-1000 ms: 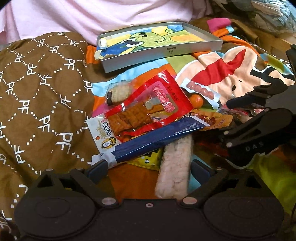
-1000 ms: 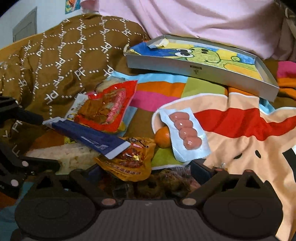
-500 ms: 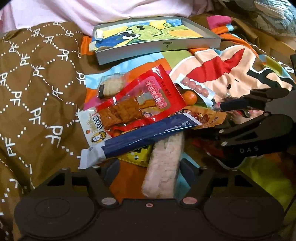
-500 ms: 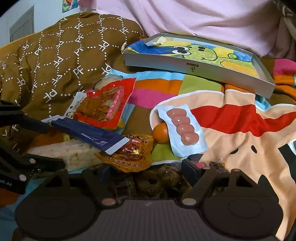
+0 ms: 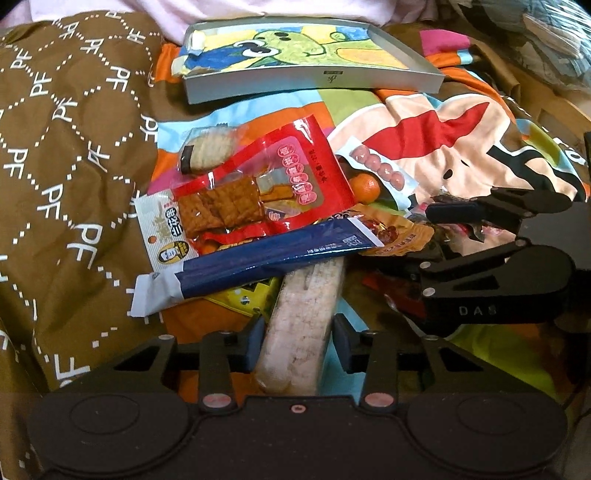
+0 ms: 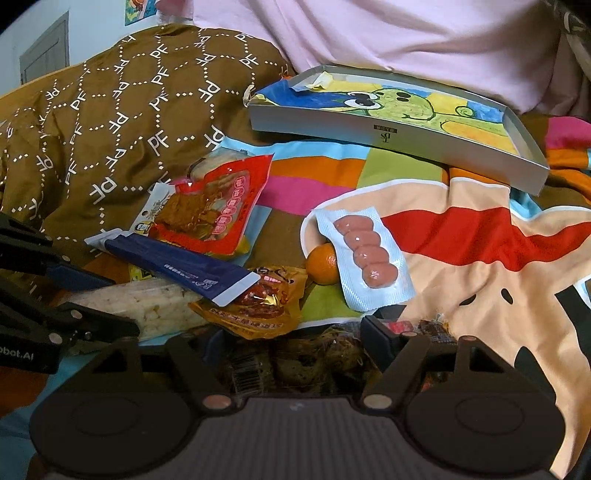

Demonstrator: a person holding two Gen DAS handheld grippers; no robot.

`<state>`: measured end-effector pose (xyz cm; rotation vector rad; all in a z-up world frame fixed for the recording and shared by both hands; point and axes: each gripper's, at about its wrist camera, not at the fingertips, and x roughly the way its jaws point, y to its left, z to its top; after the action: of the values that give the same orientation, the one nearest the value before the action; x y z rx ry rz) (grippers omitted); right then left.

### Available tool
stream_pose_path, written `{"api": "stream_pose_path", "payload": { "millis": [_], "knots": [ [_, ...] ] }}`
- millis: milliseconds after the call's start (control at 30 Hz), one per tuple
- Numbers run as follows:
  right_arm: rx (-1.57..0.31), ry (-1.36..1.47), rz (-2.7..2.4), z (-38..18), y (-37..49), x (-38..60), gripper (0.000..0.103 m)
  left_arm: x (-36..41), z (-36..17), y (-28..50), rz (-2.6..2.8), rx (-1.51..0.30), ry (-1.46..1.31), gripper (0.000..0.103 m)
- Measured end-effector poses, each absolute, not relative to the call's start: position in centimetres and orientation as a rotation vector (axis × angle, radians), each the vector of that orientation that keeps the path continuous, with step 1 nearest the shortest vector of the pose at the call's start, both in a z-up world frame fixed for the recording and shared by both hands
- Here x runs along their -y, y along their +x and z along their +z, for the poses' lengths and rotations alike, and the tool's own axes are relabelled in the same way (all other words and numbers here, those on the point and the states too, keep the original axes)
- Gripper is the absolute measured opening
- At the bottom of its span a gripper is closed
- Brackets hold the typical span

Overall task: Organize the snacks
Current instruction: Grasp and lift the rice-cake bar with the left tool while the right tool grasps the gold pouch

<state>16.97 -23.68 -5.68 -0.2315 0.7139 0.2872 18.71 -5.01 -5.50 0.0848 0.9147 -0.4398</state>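
A pile of snacks lies on a colourful blanket. My left gripper (image 5: 297, 326) has its fingers closed against the sides of a long pale rice-cracker pack (image 5: 304, 321), whose far end lies under a long blue packet (image 5: 258, 260). A red tofu-snack pouch (image 5: 258, 192) lies beyond. My right gripper (image 6: 291, 341) has its fingers around a dark crinkly clear bag of brown snacks (image 6: 306, 360). An orange-yellow packet (image 6: 258, 306), a mandarin (image 6: 322, 264) and a pink sausage pack (image 6: 365, 258) lie just ahead. A shallow grey tray (image 5: 310, 83) with a cartoon drawing sits at the back.
A brown quilt with a white PF pattern (image 5: 66, 147) is bunched on the left. A round cracker pack (image 5: 208, 149) lies behind the red pouch. A pink pillow (image 6: 406, 33) lies behind the tray. The right gripper shows in the left wrist view (image 5: 443, 236).
Both grippers' fingers have narrowed: the left onto the rice-cracker pack, the right onto the dark snack bag. The snacks have not shifted.
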Motion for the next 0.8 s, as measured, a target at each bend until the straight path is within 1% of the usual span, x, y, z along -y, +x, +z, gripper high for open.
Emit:
{"api": "stream_pose_path", "payload": {
  "millis": [267, 433, 633, 700, 767, 800],
  "knots": [
    [-0.728, -0.211, 0.286, -5.4, 16.4, 24.6, 0.078, 5.2, -5.4, 18.5, -0.410, -0.930, 0.080, 0.041],
    [-0.722, -0.166, 0.308, -5.2, 16.5, 24.9, 0.085, 5.4, -5.3, 18.5, -0.410, -0.928, 0.093, 0.041],
    [-0.706, -0.150, 0.332, -5.6, 17.0, 24.5, 0.089, 5.4, -5.4, 18.5, -0.411, -0.927, 0.096, 0.041],
    [-0.715, -0.157, 0.317, -5.9, 17.4, 24.4, 0.087, 5.4, -5.4, 18.5, -0.412, -0.932, 0.095, 0.041],
    [-0.714, -0.159, 0.296, -6.0, 17.4, 24.6, 0.074, 5.3, -5.4, 18.6, -0.415, -0.944, 0.094, 0.040],
    [-0.713, -0.162, 0.283, -5.8, 17.4, 24.8, 0.070, 5.3, -5.4, 18.6, -0.415, -0.948, 0.091, 0.040]
  ]
}}
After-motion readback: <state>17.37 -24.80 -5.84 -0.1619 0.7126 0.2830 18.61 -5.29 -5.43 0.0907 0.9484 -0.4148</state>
